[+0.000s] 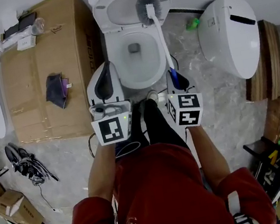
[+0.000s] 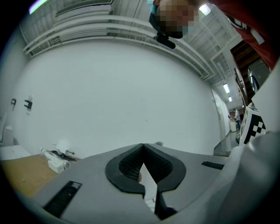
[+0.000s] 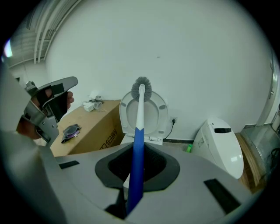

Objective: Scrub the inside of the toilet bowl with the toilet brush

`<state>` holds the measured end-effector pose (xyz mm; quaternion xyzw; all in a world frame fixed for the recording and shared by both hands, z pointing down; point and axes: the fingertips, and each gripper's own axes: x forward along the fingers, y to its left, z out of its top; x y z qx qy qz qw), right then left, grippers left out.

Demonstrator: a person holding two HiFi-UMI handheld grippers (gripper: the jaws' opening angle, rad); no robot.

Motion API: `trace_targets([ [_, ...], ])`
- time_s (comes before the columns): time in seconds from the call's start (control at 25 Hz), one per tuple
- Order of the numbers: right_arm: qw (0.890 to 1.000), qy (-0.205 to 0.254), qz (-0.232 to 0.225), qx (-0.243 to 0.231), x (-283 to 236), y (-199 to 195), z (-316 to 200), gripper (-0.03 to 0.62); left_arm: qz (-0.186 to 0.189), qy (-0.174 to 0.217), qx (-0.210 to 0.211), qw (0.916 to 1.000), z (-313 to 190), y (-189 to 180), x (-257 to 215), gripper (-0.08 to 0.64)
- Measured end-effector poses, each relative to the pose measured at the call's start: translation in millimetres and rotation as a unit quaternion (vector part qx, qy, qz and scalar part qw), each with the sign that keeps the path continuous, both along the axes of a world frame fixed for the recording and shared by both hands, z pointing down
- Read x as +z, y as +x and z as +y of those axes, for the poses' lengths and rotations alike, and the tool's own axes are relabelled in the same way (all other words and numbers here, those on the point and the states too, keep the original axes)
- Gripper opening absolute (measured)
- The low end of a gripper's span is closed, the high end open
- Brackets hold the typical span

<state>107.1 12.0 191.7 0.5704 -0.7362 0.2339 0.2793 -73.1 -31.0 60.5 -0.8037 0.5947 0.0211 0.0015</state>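
The white toilet stands with its lid raised, and its bowl shows bare in the head view. My right gripper is shut on the blue grip of the toilet brush. The brush points forward and up, so its grey bristle head hangs in the air in front of the raised lid, above the bowl. The handle passes between the right gripper jaws. My left gripper hovers at the bowl's left rim, and its jaws are shut with nothing in them.
A large cardboard box sits left of the toilet with a dark cloth and small items on it. A second white toilet lies at the right, with a green object near it. Cables and small boxes are on the floor at left.
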Motion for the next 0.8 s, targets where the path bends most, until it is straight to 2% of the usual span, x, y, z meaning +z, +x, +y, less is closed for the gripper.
trace_targets([
  [0.28,0.999,-0.037,-0.001,-0.01,64.1,1.4,-9.0,0.038,-0.006,-0.037,-0.008,0.9992,-10.6,0.7,62.8,0.012],
  [0.48,0.998,-0.059,0.018,-0.032,116.2,6.2,-11.8,0.038,-0.004,-0.064,-0.011,0.9979,-8.0,5.4,115.3,0.012],
  [0.8,0.993,-0.108,0.031,-0.035,207.2,6.1,-4.4,0.037,-0.009,-0.098,-0.013,0.9951,-14.0,0.3,210.0,0.012],
])
